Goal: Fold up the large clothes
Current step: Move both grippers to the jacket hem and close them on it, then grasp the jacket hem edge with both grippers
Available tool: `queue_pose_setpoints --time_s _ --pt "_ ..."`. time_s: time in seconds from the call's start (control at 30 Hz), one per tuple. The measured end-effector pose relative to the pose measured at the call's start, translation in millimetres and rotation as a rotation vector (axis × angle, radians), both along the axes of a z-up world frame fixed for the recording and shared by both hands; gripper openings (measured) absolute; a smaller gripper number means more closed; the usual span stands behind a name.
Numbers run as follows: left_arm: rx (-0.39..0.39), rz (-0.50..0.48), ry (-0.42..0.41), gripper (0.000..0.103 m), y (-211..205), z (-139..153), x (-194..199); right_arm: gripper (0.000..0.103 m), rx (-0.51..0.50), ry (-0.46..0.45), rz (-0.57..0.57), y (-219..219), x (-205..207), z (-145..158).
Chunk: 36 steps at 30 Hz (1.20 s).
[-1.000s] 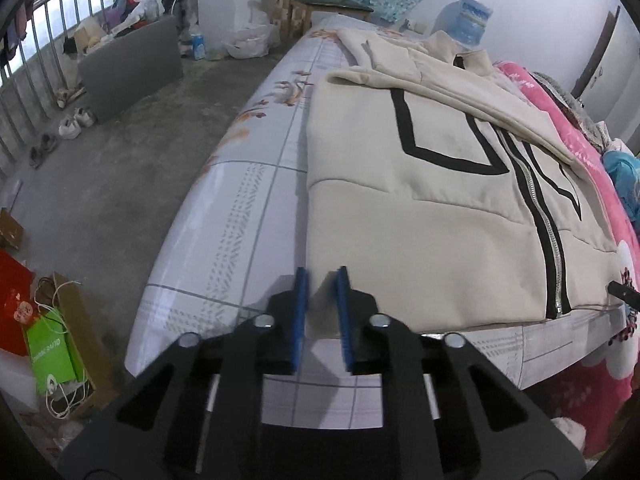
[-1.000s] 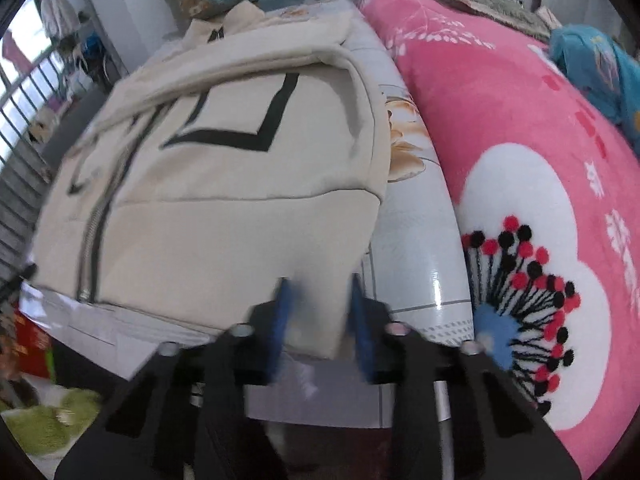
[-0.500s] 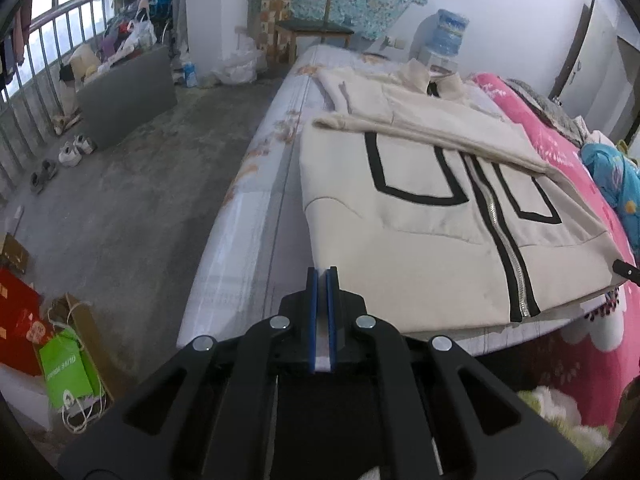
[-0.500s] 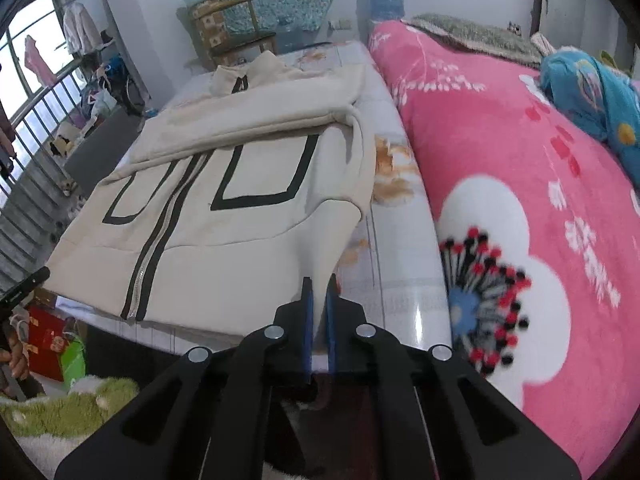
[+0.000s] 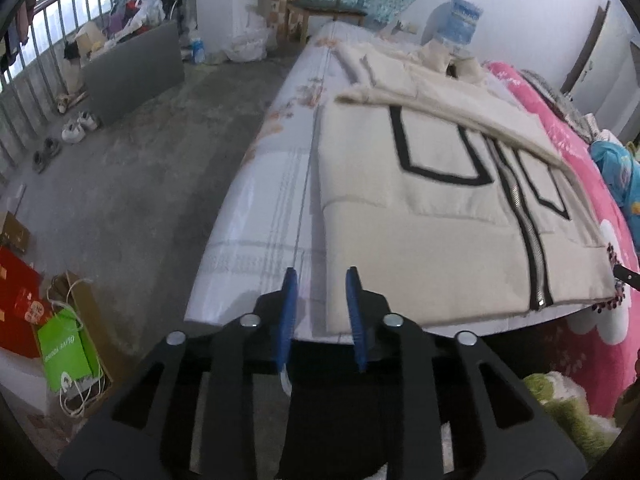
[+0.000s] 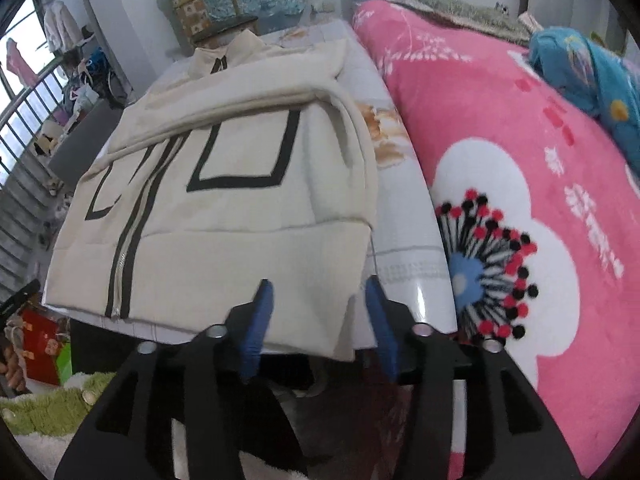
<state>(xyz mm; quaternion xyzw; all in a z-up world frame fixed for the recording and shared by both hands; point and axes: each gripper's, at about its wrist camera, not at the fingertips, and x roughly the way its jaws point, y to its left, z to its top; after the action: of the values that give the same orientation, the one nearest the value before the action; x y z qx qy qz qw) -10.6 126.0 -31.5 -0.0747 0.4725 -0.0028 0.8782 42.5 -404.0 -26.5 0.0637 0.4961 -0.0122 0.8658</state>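
Observation:
A cream jacket (image 5: 420, 240) with black outlines and a centre zip lies flat on the bed's white sheet (image 5: 260, 220), sleeves folded across its chest. My left gripper (image 5: 321, 276) hovers over the jacket's near left hem corner. Its jaws are opening, and the corner shows between the blue pads without being pressed. In the right wrist view the jacket (image 6: 240, 240) fills the middle. My right gripper (image 6: 319, 280) hangs over the near right hem corner. Its jaws are also opening, with fabric between the pads but not gripped.
A pink flowered blanket (image 6: 520, 160) covers the bed to the right of the jacket, with a blue garment (image 6: 580, 64) on it. Left of the bed is bare concrete floor (image 5: 120, 200), with paper bags (image 5: 64, 352) near me. A chair (image 5: 320, 4) and a water bottle (image 5: 460, 20) stand beyond the bed.
Both grippers were partly open around the hem corners, closed tight half a second ago, and now stand apart again. Both have lifted a little away from the hem.

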Motion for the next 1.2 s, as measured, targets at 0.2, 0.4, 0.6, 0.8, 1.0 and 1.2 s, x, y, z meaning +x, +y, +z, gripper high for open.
queue_pose_setpoints --time_s 0.2,0.4,0.6,0.8,1.0,1.2 --pt "0.054 -0.102 -0.07 0.061 -31 18 19 0.077 -0.099 -0.041 -0.001 33 14 11" --pt "0.135 -0.208 -0.016 0.073 -69 9 51 0.087 -0.116 -0.072 0.087 76 27 5" --pt "0.192 -0.231 0.037 0.075 -88 -17 70 0.088 -0.092 -0.033 0.132 97 45 -17" --pt "0.229 -0.215 0.069 0.08 -92 -30 76 0.088 -0.077 0.011 0.174 108 60 -34" --pt "0.261 -0.21 0.087 0.086 -96 -34 78 0.096 -0.087 0.077 0.167 108 64 -56" --pt "0.247 -0.205 0.095 0.089 -92 -35 81 0.097 -0.087 0.059 0.15 110 60 -59"
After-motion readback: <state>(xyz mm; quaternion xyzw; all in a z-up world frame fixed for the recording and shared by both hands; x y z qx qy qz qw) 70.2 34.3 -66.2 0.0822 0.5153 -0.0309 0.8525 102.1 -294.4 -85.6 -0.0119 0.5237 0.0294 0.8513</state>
